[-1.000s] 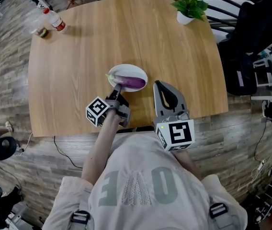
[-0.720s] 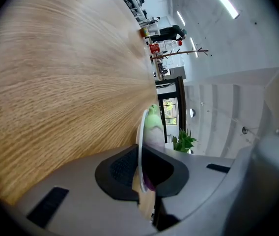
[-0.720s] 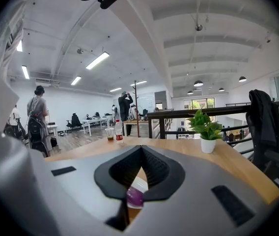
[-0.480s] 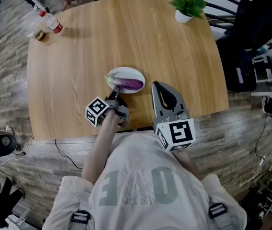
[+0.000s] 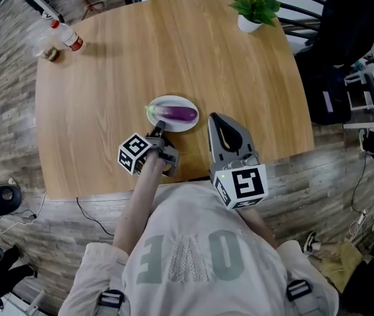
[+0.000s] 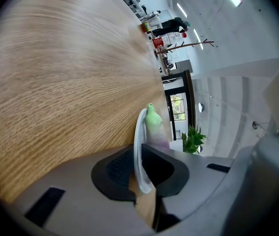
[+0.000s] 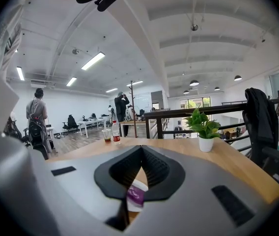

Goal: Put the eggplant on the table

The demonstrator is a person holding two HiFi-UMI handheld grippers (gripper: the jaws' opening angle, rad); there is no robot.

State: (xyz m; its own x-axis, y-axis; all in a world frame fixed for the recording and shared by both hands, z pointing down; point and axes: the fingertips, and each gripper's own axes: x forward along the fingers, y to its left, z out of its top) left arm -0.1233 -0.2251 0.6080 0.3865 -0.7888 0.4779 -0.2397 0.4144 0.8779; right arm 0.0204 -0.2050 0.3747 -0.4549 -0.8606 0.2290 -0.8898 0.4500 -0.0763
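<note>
A purple eggplant (image 5: 178, 114) with a green stem lies on a white plate (image 5: 168, 103) near the front edge of the wooden table (image 5: 121, 71). My left gripper (image 5: 159, 130) is shut on the plate's near rim. In the left gripper view the rim (image 6: 138, 132) runs between the jaws of the left gripper (image 6: 138, 149), with the eggplant (image 6: 154, 127) beyond. My right gripper (image 5: 214, 117) rests just right of the plate, shut and holding nothing. Under the right gripper's (image 7: 140, 149) closed tips, the eggplant (image 7: 135, 196) and plate (image 7: 142, 186) show.
A potted plant (image 5: 253, 5) stands at the table's far right edge. A bottle (image 5: 67, 37) and a cup (image 5: 51, 52) sit at the far left corner. A black chair with a jacket (image 5: 348, 38) stands right of the table. People stand in the background.
Both grippers keep their places by the plate. In the left gripper view the plate rim sits a little shallower between the jaws than before.
</note>
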